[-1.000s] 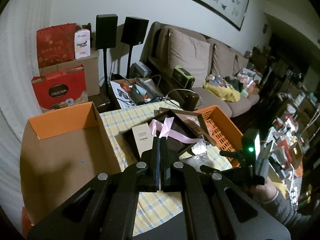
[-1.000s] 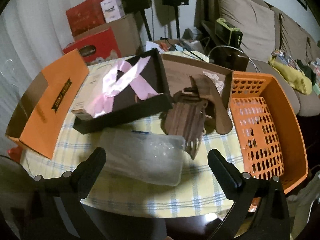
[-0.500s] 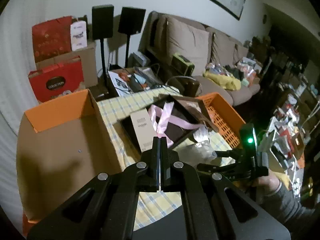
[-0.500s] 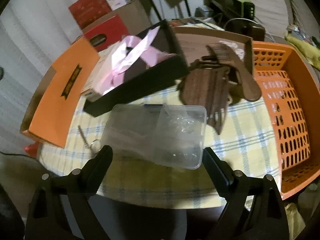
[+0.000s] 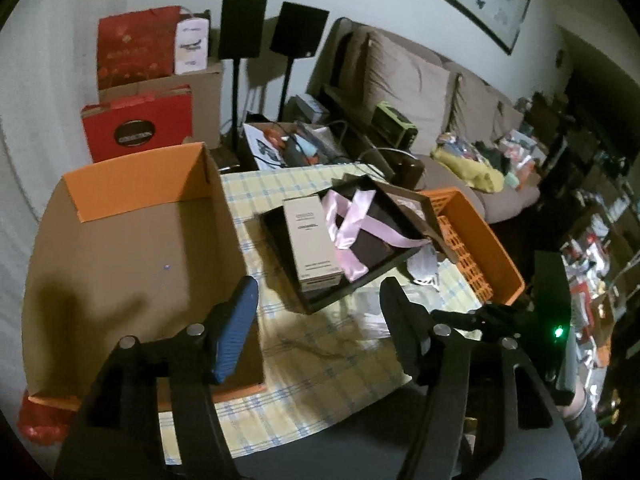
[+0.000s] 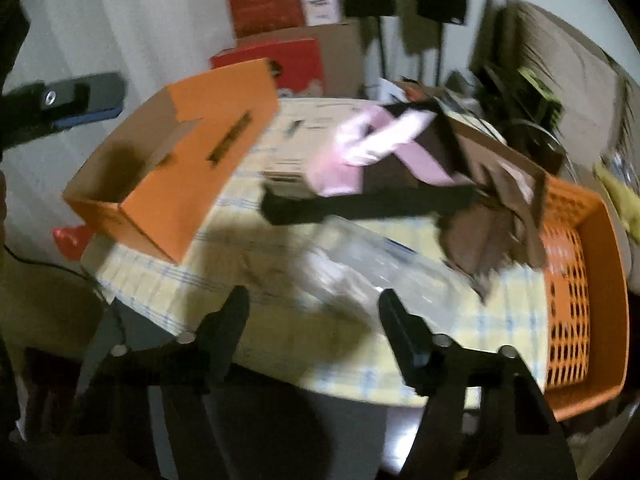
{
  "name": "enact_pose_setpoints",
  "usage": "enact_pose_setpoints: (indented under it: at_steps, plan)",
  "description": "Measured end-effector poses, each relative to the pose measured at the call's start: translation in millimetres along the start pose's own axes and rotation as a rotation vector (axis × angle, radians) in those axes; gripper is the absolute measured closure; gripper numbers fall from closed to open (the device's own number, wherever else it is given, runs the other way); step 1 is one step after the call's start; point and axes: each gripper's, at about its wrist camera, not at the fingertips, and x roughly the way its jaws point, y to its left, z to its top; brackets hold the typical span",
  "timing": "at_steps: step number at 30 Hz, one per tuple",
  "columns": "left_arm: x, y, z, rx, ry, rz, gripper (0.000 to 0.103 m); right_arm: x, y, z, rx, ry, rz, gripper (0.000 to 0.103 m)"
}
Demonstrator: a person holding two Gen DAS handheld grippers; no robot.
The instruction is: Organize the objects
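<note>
1. A clear plastic case (image 6: 372, 268) lies flat on the checked tabletop (image 6: 280, 332), just in front of a black tray (image 5: 352, 280). This landmark tray holds a pink ribbon (image 5: 352, 224) and a white perfume box (image 5: 312, 240).
2. In the right wrist view the case sits directly ahead of the right gripper (image 6: 314, 324), just beyond its fingertips. Its long axis seems to run diagonally, from near the tray's front edge toward the orange basket (image 6: 592, 280), but the view is blurred, so the outline is uncertain.
3. The right gripper's fingers are spread apart and hold nothing. The gap looks narrower than the case's long side, so a grasp would likely need to cross its short side.
4. The left gripper (image 5: 320, 312) hovers on the near side of the tray, its fingers also spread and empty. The case lies to the right of its fingers, partly hidden behind the right one.
5. The right gripper looks nearer to the case and better lined up.
6. Left of the tray stands an open orange cardboard box (image 5: 132, 240). Right of the tray, the orange basket holds brown items (image 6: 492, 240) leaning over its edge.
</note>
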Motion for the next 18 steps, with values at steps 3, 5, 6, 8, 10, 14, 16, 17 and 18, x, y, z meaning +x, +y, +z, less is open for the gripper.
enact_pose_setpoints:
  at_steps: [3, 5, 6, 8, 10, 14, 16, 17, 18]
  plan:
    - [-2, 3, -4, 0.002, -0.004, 0.035, 0.042, 22, 13, 9, -0.027, 0.028, 0.039, 0.061]
    - [-4, 8, -8, -0.01, -0.001, 0.043, 0.042, 32, 21, 13, -0.057, 0.035, 0.047, 0.062]
    - [-5, 10, -8, -0.017, -0.001, 0.044, 0.042, 37, 26, 14, -0.074, 0.036, 0.049, 0.064]
    - [-7, 16, -11, -0.035, -0.001, 0.046, 0.042, 48, 35, 16, -0.106, 0.046, 0.056, 0.067]
    - [-9, 21, -13, -0.05, -0.005, 0.047, 0.042, 56, 42, 19, -0.127, 0.055, 0.06, 0.071]
    - [-14, 26, -15, -0.063, -0.011, 0.055, 0.042, 74, 49, 21, -0.153, 0.081, 0.085, 0.08]
    - [-15, 28, -16, -0.064, -0.014, 0.06, 0.042, 81, 51, 22, -0.162, 0.092, 0.09, 0.081]
    - [-16, 28, -17, -0.065, -0.015, 0.062, 0.042, 84, 52, 21, -0.166, 0.098, 0.091, 0.082]
    - [-16, 29, -17, -0.066, -0.016, 0.063, 0.042, 87, 51, 21, -0.17, 0.105, 0.091, 0.082]
